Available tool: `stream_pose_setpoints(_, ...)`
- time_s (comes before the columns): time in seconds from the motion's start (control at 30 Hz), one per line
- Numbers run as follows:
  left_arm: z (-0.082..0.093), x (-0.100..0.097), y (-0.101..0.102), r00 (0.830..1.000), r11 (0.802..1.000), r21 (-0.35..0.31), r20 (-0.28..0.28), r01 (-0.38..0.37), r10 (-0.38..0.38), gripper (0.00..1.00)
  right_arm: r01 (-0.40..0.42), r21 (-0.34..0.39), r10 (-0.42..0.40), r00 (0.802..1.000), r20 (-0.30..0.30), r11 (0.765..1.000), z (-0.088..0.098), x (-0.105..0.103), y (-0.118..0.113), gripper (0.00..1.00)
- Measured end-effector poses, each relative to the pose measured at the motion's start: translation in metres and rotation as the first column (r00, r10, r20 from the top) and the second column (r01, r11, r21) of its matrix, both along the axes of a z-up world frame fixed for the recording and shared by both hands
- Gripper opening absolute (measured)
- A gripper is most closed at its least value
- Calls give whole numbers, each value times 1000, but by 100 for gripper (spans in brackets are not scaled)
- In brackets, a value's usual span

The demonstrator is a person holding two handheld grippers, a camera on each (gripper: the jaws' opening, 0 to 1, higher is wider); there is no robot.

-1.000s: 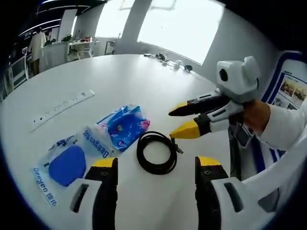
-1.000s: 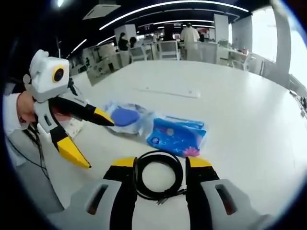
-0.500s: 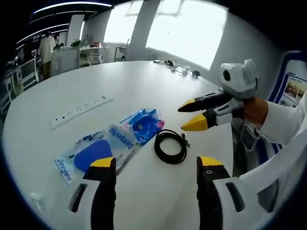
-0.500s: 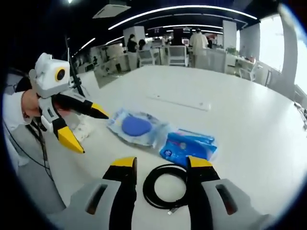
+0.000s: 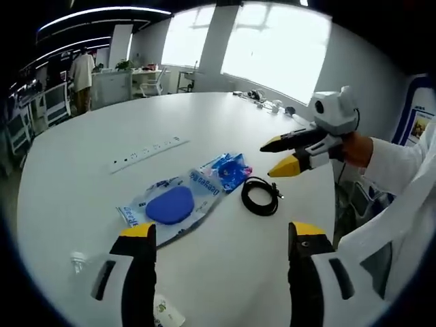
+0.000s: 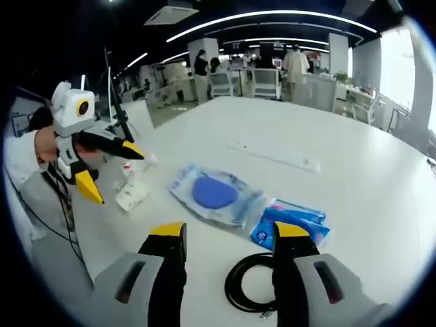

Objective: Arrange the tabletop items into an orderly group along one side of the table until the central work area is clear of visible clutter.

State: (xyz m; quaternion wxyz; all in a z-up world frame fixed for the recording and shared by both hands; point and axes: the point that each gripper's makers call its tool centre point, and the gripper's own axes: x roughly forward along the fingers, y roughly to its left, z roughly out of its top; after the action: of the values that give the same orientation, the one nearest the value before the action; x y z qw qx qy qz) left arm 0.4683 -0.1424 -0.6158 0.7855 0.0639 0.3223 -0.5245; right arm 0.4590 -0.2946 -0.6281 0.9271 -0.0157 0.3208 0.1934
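Both my grippers hang open and empty, left gripper (image 5: 216, 238), right gripper (image 6: 228, 235). Black cable coil (image 6: 253, 291) lies just ahead of my right jaws; I'd grab it next, I reckon.

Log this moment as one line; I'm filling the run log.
left gripper open | right gripper open | black cable coil on table, ungrasped

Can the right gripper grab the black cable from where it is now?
Probably yes. The right gripper is open and the coiled black cable lies flat on the table just ahead of its jaws, partly behind one jaw, with nothing on top. The blue packet sits beside it, apart.
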Motion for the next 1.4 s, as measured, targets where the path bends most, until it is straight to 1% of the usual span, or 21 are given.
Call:
stream_pose_setpoints(0.2, 11, 6, 21, 999, 999, -18, 20, -32, 32, 84, -43, 8, 42, 999, 17, 999, 12, 12, 22, 53)
stream_pose_setpoints(0.27, 12, 7, 29, 999, 999, -18, 20, -46, 46, 84, -61, 20, 61, 998, 23, 998, 18, 15, 33, 54)
stream_pose_setpoints(0.33, 14, 8, 37, 998, 998, -20, 25, -57, 58, 84, -80, 10, 79, 996, 31, 997, 20, 20, 40, 54)
stream_pose_setpoints(0.37, 15, 9, 41, 998, 998, -21, 26, -64, 65, 85, -89, 17, 88, 995, 36, 996, 22, 23, 46, 54)
stream_pose_setpoints(0.47, 17, 10, 53, 996, 996, -22, 29, -86, 86, 85, -114, 17, 113, 993, 39, 993, 25, 27, 57, 55)
stream_pose_setpoints(0.5, 17, 11, 56, 995, 995, -21, 28, -93, 94, 85, -128, 25, 126, 991, 43, 992, 27, 30, 66, 55)
stream_pose_setpoints(0.53, 17, 11, 61, 995, 995, -20, 32, -99, 100, 85, -132, 26, 131, 990, 43, 991, 27, 30, 68, 55)
stream_pose_setpoints(0.67, 17, 12, 76, 992, 993, -15, 35, -119, 120, 85, -174, 30, 172, 984, 48, 984, 29, 36, 89, 56)
stream_pose_setpoints(1.0, 18, 18, 116, 981, 981, -12, 41, -192, 192, 85, -274, 33, 272, 961, 45, 961, 31, 49, 139, 58)
stream_pose_setpoints(1.03, 18, 19, 120, 979, 980, -11, 40, -198, 198, 85, -278, 32, 277, 960, 44, 960, 30, 49, 141, 57)
stream_pose_setpoints(1.23, 14, 23, 145, 970, 971, -7, 39, -241, 241, 85, -327, 33, 326, 945, 38, 944, 28, 56, 167, 58)
stream_pose_setpoints(1.4, 10, 26, 165, 961, 962, -5, 35, -274, 274, 85, -360, 52, 359, 933, 25, 932, 23, 62, 189, 58)
